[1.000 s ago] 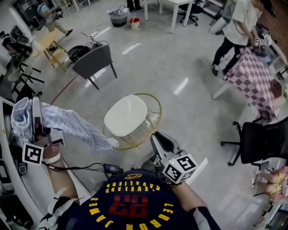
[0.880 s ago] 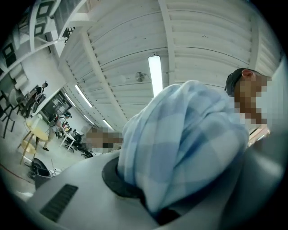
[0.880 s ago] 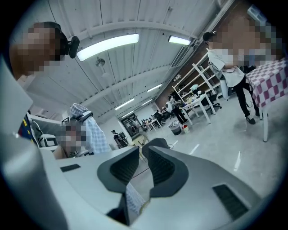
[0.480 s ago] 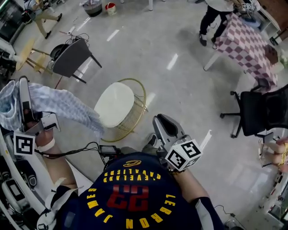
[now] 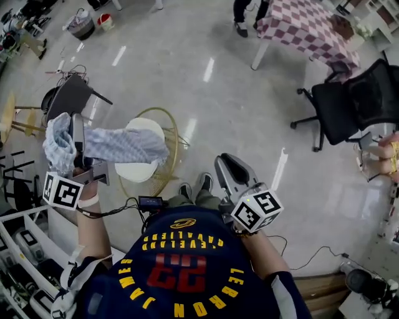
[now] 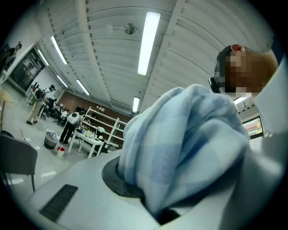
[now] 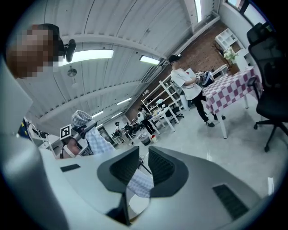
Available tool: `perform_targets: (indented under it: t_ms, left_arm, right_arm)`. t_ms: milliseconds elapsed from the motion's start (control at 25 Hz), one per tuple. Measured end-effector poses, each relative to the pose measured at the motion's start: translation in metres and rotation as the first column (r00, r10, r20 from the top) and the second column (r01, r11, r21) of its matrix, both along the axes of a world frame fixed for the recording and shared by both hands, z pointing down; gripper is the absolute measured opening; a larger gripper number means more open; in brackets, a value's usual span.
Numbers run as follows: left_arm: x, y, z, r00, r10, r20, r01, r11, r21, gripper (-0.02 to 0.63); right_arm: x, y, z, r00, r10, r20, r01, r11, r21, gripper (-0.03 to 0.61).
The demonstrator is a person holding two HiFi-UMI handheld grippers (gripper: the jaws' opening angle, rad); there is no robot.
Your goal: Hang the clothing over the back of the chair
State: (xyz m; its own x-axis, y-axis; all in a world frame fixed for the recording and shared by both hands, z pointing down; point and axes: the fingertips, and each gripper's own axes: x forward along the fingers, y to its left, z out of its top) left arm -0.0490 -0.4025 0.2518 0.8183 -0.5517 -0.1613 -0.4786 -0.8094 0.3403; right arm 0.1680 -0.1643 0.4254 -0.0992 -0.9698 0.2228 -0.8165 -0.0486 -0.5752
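clothing | long axis hangs down | top bunched in left gripper

The checked cloth crosses in front of the round table, hiding the middle of its white top, and it smothers the jaw tips of the left gripper. Just left of the table, the grey chair is too foreshortened to tell seat from back. Far beyond the table, a person is cut off above the shins.

Blue checked clothing, seemingly dark grey chair
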Motion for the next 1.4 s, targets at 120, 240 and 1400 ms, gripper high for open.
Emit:
perform_targets:
  t_ms: [120, 240, 1400]
  left_arm:
    - [0.015, 0.003, 0.042, 0.998, 0.057, 0.022, -0.055, 0.995, -0.08, 0.032]
    - [0.02, 0.009, 0.063, 0.994, 0.099, 0.035, -0.095, 0.989, -0.113, 0.032]
    - [0.153, 0.192, 0.282, 0.699, 0.505, 0.506, -0.486, 0.855, -0.182, 0.032]
  right_arm:
    - [-0.001, 0.012, 0.007, 0.999, 0.05, 0.002, -0.05, 0.999, -0.02, 0.069]
    - [-0.01, 0.016, 0.013, 0.998, 0.071, 0.003, -0.07, 0.997, -0.037, 0.069]
    - [-0.035, 0.114, 0.037, 0.973, 0.231, 0.001, -0.228, 0.964, -0.134, 0.069]
